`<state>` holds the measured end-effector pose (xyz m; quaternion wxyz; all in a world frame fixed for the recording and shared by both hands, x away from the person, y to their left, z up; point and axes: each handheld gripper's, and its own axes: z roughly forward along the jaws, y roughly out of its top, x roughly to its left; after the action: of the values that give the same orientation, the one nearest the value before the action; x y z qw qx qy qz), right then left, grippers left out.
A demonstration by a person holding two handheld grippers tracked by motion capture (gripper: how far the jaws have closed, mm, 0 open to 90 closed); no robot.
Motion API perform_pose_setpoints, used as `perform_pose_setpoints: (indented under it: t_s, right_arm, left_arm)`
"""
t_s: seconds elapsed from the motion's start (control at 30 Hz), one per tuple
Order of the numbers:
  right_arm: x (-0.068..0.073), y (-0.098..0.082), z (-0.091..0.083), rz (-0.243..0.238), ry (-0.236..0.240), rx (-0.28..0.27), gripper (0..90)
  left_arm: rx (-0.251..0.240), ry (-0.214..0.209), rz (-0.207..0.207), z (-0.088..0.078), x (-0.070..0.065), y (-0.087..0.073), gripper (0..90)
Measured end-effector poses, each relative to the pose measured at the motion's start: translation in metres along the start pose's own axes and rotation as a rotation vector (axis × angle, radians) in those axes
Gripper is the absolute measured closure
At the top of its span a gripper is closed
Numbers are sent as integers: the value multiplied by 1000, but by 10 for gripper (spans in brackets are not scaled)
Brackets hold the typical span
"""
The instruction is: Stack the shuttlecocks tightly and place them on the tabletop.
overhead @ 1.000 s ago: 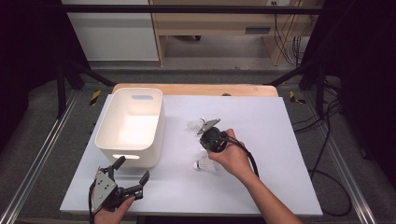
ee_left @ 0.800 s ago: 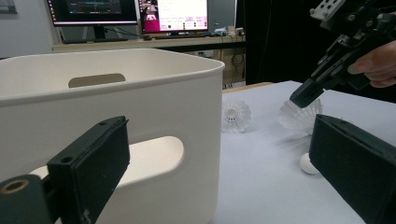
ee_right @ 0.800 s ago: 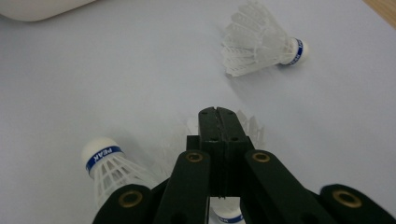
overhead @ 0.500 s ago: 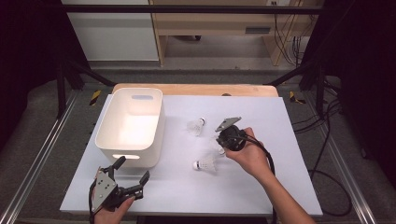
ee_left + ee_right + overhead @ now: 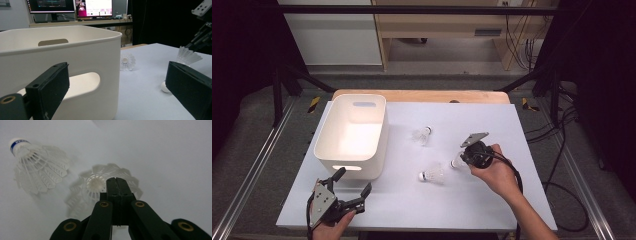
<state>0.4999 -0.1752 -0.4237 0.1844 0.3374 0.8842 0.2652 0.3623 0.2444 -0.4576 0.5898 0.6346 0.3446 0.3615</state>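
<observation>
Three white shuttlecocks are on or just over the white table (image 5: 512, 200). One shuttlecock (image 5: 422, 135) lies behind the others, also seen as a small shuttlecock (image 5: 127, 62). A second shuttlecock (image 5: 432, 175) lies on its side in the middle; in the right gripper view this blue-banded shuttlecock (image 5: 37, 165) lies at upper left. My right gripper (image 5: 460, 159) is shut, pinching the feather rim of the third shuttlecock (image 5: 456, 162), whose skirt (image 5: 97, 185) shows under the closed right gripper (image 5: 116, 180). My left gripper (image 5: 354, 180) rests open at the front left, its jaws wide in its own view (image 5: 120, 85).
A white plastic bin (image 5: 352, 132) with handle slots stands at the left, close in front of the left gripper as the bin wall (image 5: 75, 50). A wooden strip (image 5: 422, 95) edges the table's far side. Metal rails run along both sides.
My right gripper has moved to the right across the table, carrying its shuttlecock along. The left gripper and the other two shuttlecocks stayed in place.
</observation>
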Motion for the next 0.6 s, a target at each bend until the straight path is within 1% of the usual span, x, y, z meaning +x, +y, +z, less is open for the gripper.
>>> perform_pose_setpoints:
  t_s: [0.1,0.27,0.6]
  right_arm:
    - [-3,-11,1,11,2,-1,900]
    - [-5,-25,5,29,20,-8,900]
    - [-7,-44,6,68,34,-26,900]
  left_arm:
    - [1,-1,0,0,0,0,54]
    - [2,0,1,0,0,0,54]
    - [2,4,-1,0,1,0,54]
